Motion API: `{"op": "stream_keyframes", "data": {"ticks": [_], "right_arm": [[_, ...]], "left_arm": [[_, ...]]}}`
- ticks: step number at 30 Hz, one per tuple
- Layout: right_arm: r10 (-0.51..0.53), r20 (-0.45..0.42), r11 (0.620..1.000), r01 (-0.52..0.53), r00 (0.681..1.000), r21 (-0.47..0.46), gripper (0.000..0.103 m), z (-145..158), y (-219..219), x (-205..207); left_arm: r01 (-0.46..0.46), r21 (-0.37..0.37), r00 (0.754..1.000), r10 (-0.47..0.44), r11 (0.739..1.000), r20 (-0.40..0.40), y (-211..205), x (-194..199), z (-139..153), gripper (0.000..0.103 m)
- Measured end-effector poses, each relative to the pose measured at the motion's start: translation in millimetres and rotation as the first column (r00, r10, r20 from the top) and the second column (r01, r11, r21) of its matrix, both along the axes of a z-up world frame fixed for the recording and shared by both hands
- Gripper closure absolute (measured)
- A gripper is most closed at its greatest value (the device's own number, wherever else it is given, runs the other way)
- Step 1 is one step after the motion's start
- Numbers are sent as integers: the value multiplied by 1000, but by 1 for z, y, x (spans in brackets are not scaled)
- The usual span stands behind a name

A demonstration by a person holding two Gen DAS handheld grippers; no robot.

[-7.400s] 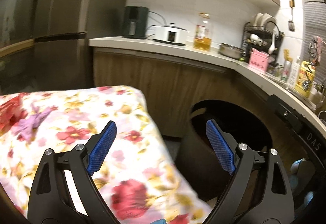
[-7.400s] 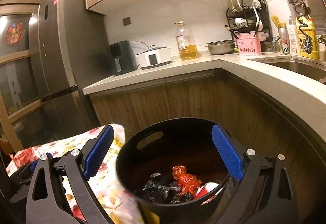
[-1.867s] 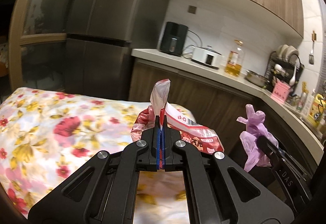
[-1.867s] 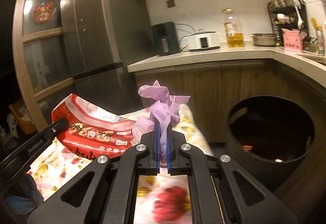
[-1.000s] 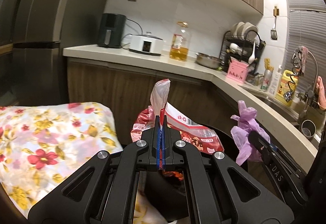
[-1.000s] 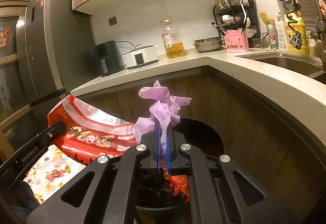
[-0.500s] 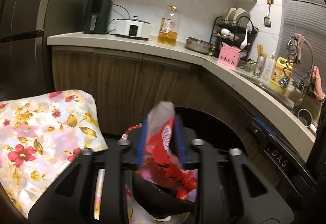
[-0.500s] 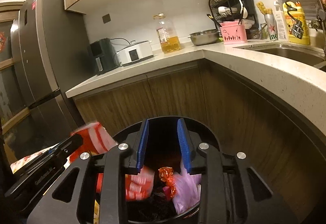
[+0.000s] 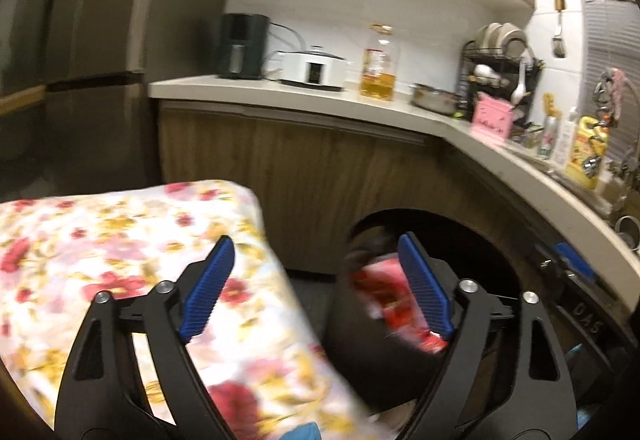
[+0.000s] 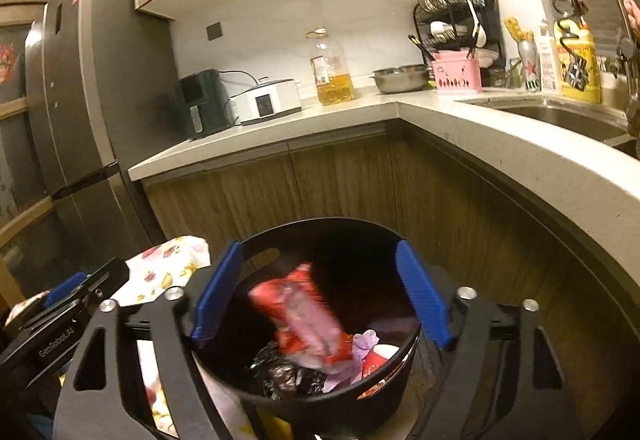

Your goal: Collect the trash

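A black round trash bin stands on the floor below me, with several pieces of trash inside. A red snack bag, blurred, is dropping into it, and a purple glove lies among the trash. My right gripper hangs over the bin, its jaws opening, with nothing touching its pads. In the left wrist view my left gripper hovers between the floral cloth and the bin; its jaws are opening too and hold nothing. The red bag shows blurred inside the bin.
A table under a floral cloth sits left of the bin. Wooden cabinets and an L-shaped countertop stand behind and to the right. A fridge is at the left. The left gripper's body shows at the right view's lower left.
Both grippers have opened wide. The red bag left the left gripper and the purple glove left the right one; both fell into the bin. The left gripper swung left toward the cloth.
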State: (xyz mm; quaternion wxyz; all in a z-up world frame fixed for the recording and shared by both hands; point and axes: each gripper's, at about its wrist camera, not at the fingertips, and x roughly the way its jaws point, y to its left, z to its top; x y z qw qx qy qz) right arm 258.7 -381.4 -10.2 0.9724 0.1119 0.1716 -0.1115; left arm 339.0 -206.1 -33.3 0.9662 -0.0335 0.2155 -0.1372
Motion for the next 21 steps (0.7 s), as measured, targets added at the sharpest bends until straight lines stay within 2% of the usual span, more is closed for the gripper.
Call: {"op": "stream_keyframes", "data": {"ticks": [4, 6, 14, 21], "right_arm": [[36, -14, 999, -37, 999, -27, 12, 6, 21, -11], [55, -12, 998, -56, 998, -34, 7, 9, 32, -19], [95, -16, 994, -96, 995, -57, 6, 17, 73, -53], [82, -27, 994, -83, 996, -73, 6, 23, 105, -88]], "left_arm": [[-82, 44, 997, 81, 996, 15, 25, -23, 3, 7], [-121, 61, 993, 120, 991, 18, 41, -37, 5, 6], [-197, 104, 980, 196, 975, 21, 93, -91, 11, 6], [-250, 93, 968, 248, 964, 30, 131, -137, 17, 6]]}}
